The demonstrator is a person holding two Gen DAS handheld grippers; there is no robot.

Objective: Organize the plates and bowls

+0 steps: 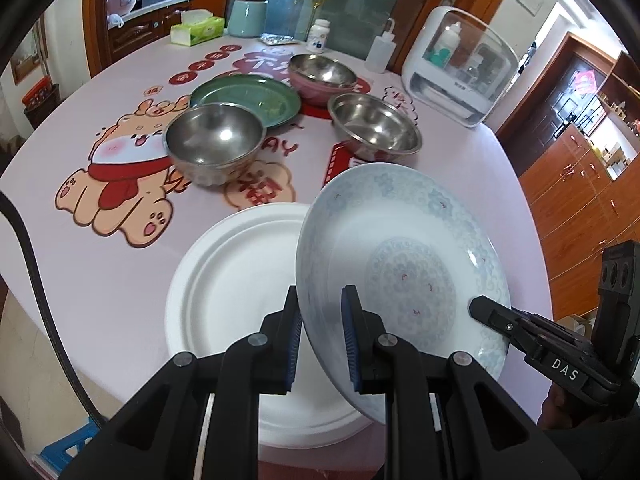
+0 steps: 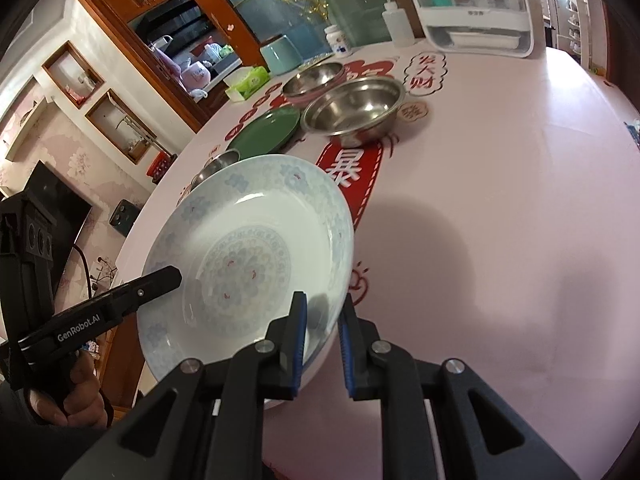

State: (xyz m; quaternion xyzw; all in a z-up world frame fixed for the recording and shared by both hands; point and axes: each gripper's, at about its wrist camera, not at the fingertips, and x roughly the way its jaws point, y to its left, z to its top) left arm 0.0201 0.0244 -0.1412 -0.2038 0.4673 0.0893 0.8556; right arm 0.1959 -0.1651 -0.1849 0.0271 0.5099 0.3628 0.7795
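Note:
A blue-patterned white plate (image 1: 404, 264) (image 2: 248, 252) is held tilted above the table by both grippers. My left gripper (image 1: 322, 340) is shut on its left rim. My right gripper (image 2: 323, 340) is shut on its right rim. A plain white plate (image 1: 236, 296) lies flat under it at the near edge. A green plate (image 1: 246, 98) (image 2: 266, 132) lies farther back. Three steel bowls stand around it: one at the left (image 1: 214, 140), one at the right (image 1: 374, 126) (image 2: 354, 110), and a pink-sided one at the back (image 1: 322, 76) (image 2: 314, 78).
The round table (image 1: 80, 280) has a pink cartoon cloth. At the back stand a tissue box (image 1: 198, 30), a teal canister (image 1: 248, 16), a pill bottle (image 1: 319, 35), a squeeze bottle (image 1: 379, 50) and a white cabinet box (image 1: 460, 64). Wooden cabinets (image 1: 580, 184) stand right.

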